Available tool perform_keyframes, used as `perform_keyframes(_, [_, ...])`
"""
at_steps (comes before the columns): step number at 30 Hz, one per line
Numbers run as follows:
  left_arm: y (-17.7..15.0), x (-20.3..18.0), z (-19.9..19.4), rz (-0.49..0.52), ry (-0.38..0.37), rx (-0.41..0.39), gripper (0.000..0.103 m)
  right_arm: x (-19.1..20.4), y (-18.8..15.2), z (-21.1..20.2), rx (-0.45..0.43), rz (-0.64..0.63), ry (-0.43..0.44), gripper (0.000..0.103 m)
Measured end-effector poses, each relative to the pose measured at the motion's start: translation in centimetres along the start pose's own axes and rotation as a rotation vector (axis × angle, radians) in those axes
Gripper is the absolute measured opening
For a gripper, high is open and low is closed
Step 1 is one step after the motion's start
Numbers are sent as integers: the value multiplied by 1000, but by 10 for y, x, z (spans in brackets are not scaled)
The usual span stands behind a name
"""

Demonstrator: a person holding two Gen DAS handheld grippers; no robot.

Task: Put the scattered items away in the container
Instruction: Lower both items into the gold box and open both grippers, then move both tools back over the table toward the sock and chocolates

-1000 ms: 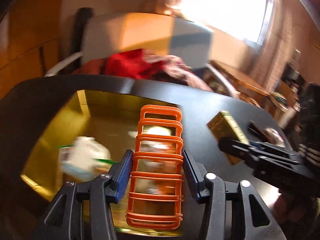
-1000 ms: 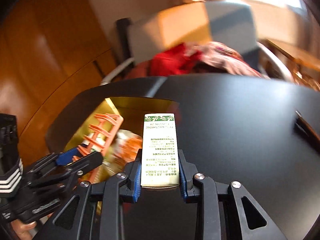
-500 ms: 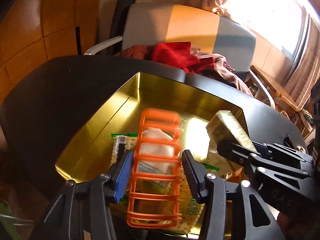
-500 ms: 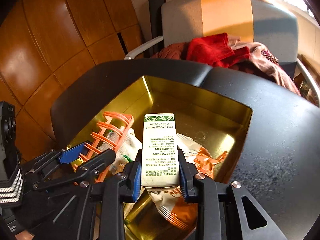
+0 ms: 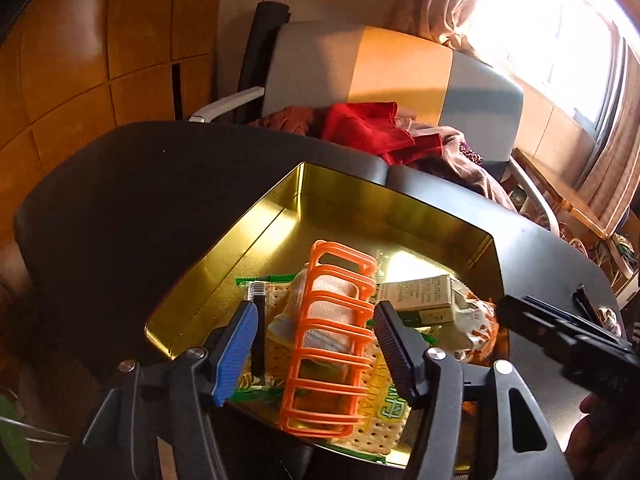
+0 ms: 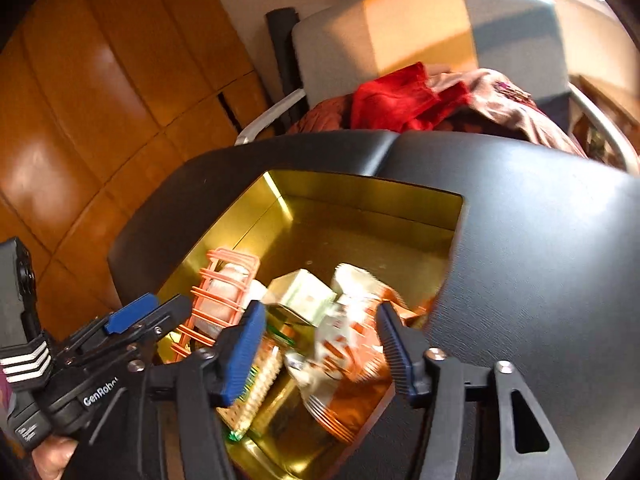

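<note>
One gold tin (image 5: pixel 224 256) sits sunk in the black tabletop (image 5: pixel 120 200). Left to right inside it: one cracker pack (image 5: pixel 272 296), one orange rack (image 5: pixel 332 320) over a white cloth bundle (image 5: pixel 324 300), one green-print carton (image 5: pixel 416 296), one orange-and-white snack bag (image 5: pixel 472 320). The left gripper (image 5: pixel 316 344) has its jaws opening around the rack, pads clear of it; half a second ago they were closer in. The right gripper (image 6: pixel 320 344) has its jaws opening, empty; the carton they held now lies in the tin.
</note>
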State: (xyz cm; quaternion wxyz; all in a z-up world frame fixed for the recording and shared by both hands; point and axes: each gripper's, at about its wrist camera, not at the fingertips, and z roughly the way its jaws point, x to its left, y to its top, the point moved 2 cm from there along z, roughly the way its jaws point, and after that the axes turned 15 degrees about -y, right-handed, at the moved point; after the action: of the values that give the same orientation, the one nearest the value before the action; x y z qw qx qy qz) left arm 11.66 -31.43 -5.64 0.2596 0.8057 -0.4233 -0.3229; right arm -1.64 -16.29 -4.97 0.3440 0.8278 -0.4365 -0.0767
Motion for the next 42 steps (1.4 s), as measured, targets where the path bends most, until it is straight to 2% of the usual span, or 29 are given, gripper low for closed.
perform_keyframes(1, [-1, -5, -2, 10, -12, 0, 62, -11, -3, -6, -7, 27, -3, 77])
perform_keyframes(3, [-2, -17, -4, 30, -36, -2, 62, -32, -10, -16, -16, 75, -16, 79])
perform_keyframes(6, [-7, -47, -7, 94, -100, 5, 63, -80, -25, -36, -39, 171, -62, 90])
perform_keyframes(10, [-19, -95, -4, 191, -224, 42, 64, -167, -56, -70, -69, 333, -183, 92])
perform_keyframes(15, [-48, -158, 16, 320, -340, 158, 64, -290, -105, -128, -118, 566, -391, 93])
perform_keyframes(20, [-77, -204, 31, 419, -411, 255, 64, -374, -131, -169, -174, 672, -516, 93])
perform_keyframes(26, [-97, -231, 41, 479, -425, 317, 64, -429, -145, -152, -128, 757, -463, 93])
perform_keyframes(28, [-101, -234, 44, 482, -417, 330, 64, -433, -151, -139, -105, 787, -391, 93])
perform_keyframes(31, [-105, -234, 51, 474, -402, 347, 64, -414, -150, -125, -111, 752, -254, 93])
perform_keyframes(33, [-106, -232, 56, 460, -395, 358, 64, -388, -144, -112, -95, 712, -111, 93])
perform_keyframes(37, [-106, -227, 61, 444, -389, 366, 64, -339, -136, -103, -102, 648, 85, 96])
perform_keyframes(39, [-107, -225, 62, 446, -383, 363, 64, -335, -133, -108, -121, 670, 88, 102])
perform_keyframes(42, [-108, -222, 62, 448, -384, 360, 64, -347, -127, -122, -140, 664, -17, 103])
